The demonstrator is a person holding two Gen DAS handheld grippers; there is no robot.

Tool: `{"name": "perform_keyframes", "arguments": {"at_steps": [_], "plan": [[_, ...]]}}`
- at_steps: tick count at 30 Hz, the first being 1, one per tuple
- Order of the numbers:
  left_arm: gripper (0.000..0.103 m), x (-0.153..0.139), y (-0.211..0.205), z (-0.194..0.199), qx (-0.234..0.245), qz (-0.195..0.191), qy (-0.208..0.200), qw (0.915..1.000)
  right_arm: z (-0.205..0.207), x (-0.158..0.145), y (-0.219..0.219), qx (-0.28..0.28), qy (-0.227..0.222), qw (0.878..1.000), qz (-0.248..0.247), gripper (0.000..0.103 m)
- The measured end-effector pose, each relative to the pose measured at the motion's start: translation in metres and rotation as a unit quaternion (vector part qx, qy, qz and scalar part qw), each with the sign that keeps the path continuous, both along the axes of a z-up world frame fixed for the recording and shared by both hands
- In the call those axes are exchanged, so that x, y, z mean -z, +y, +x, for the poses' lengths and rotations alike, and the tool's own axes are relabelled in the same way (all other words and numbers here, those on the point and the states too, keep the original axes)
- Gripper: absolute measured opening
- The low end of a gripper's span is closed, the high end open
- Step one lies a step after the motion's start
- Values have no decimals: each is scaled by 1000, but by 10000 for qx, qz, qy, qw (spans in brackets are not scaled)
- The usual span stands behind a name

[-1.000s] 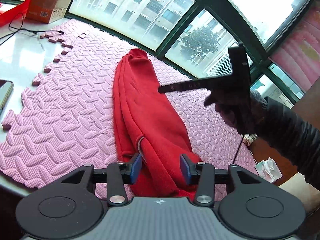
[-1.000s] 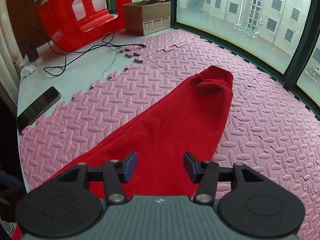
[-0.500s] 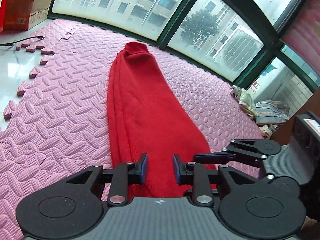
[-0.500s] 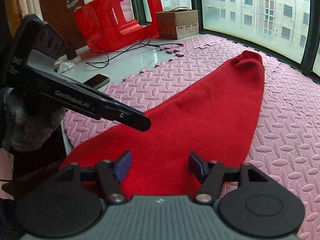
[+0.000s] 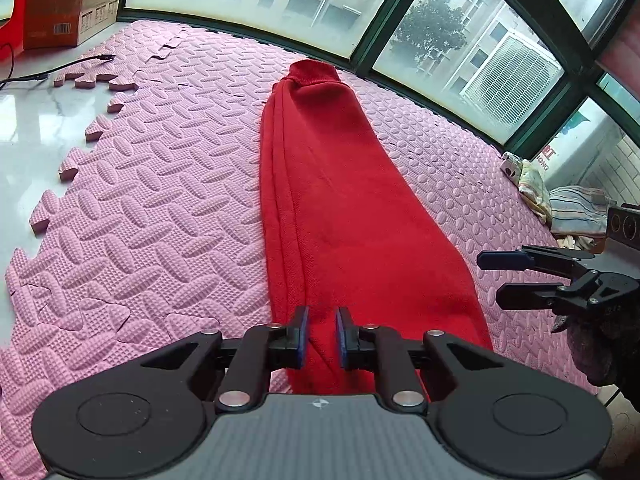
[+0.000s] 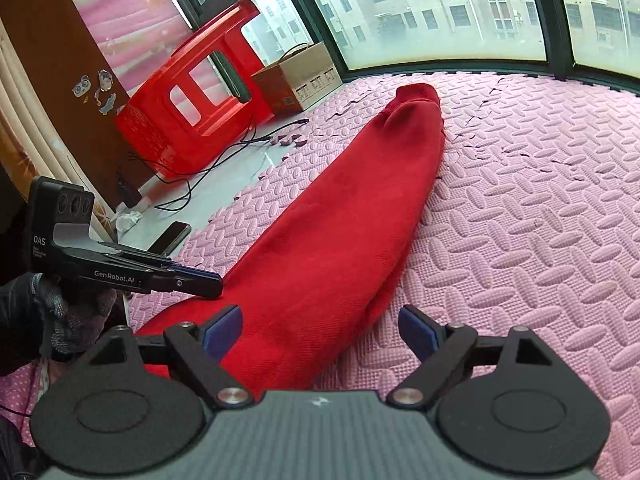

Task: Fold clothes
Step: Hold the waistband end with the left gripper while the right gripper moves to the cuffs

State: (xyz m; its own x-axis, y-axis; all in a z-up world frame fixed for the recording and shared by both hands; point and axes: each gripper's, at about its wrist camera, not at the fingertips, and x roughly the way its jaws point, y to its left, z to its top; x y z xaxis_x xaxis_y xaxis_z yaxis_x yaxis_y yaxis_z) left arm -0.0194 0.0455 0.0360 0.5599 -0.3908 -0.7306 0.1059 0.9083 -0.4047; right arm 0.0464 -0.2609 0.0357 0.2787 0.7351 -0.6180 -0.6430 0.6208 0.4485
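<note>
Left wrist view: left fingers (image 5: 301, 334) closing on the red garment's (image 5: 340, 208) near edge; right fingers (image 6: 222, 330) opening astride it

Left tool (image 5: 319, 330) narrowed on sweater (image 5: 340, 200); right tool (image 6: 320, 328) widened.

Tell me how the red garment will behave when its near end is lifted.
Probably floppy: the red garment lies in soft stacked folds. Layers may slide apart; edges show along its side. Likely light, though the knit looks thick.

A plain red garment (image 5: 340, 208) lies on pink foam mats (image 5: 160, 208) embossed with oval treads, near a brown cardboard box (image 6: 298, 78).
</note>
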Motion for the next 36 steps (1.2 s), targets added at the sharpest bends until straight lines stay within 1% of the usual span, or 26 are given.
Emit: {"name": "perform_keyframes", "arguments": {"at_steps": [1, 3, 4, 6, 7, 10, 15, 16, 18, 21, 26, 29, 33, 34, 36], "plan": [[17, -3, -2, 2, -6, 56, 14, 10000, 6, 5, 0, -69, 94, 9999, 106, 88], [17, -13, -7, 7, 15, 221, -92, 9997, 12, 10, 0, -138, 153, 9996, 206, 88], [17, -18, -10, 11, 35, 264, -155, 9995, 18, 14, 1, -255, 214, 9990, 307, 88], [17, -24, -18, 21, 110, 267, -234, 9993, 24, 18, 2, -428, 297, 9976, 449, 90], [17, -25, -21, 27, 147, 274, -231, 9993, 30, 22, 5, -628, 382, 9954, 607, 92], [17, -20, -32, 48, 242, 332, -150, 9990, 40, 26, 9, -784, 389, 9937, 702, 93], [17, -6, -40, 68, 351, 503, 19, 9981, 57, 33, 9, -992, 664, 9850, 1244, 93], [17, -3, -39, 69, 330, 542, 61, 9980, 64, 36, 10, -1119, 841, 9792, 1470, 94], [17, 4, -36, 70, 252, 548, 161, 9981, 68, 40, 13, -1364, 997, 9729, 1581, 96], [17, 6, -33, 69, 189, 497, 149, 9985, 69, 45, 13, -1777, 1208, 9648, 1516, 97], [17, 7, -32, 70, 150, 538, 128, 9984, 68, 38, -3, -2396, 1230, 9543, 1293, 97], [17, 7, -32, 70, 136, 545, 126, 9983, 70, 33, -5, -2587, 1180, 9524, 1101, 97], [17, 6, -37, 69, 332, 822, -47, 9960, 59, 22, -7, -2573, 912, 9592, 731, 96], [17, 6, -37, 69, 347, 856, -63, 9957, 57, 19, -8, -2420, 772, 9656, 551, 94], [18, 3, -37, 67, 325, 875, -94, 9956, 55, 10, -14, -2024, 554, 9765, 481, 93]]}}
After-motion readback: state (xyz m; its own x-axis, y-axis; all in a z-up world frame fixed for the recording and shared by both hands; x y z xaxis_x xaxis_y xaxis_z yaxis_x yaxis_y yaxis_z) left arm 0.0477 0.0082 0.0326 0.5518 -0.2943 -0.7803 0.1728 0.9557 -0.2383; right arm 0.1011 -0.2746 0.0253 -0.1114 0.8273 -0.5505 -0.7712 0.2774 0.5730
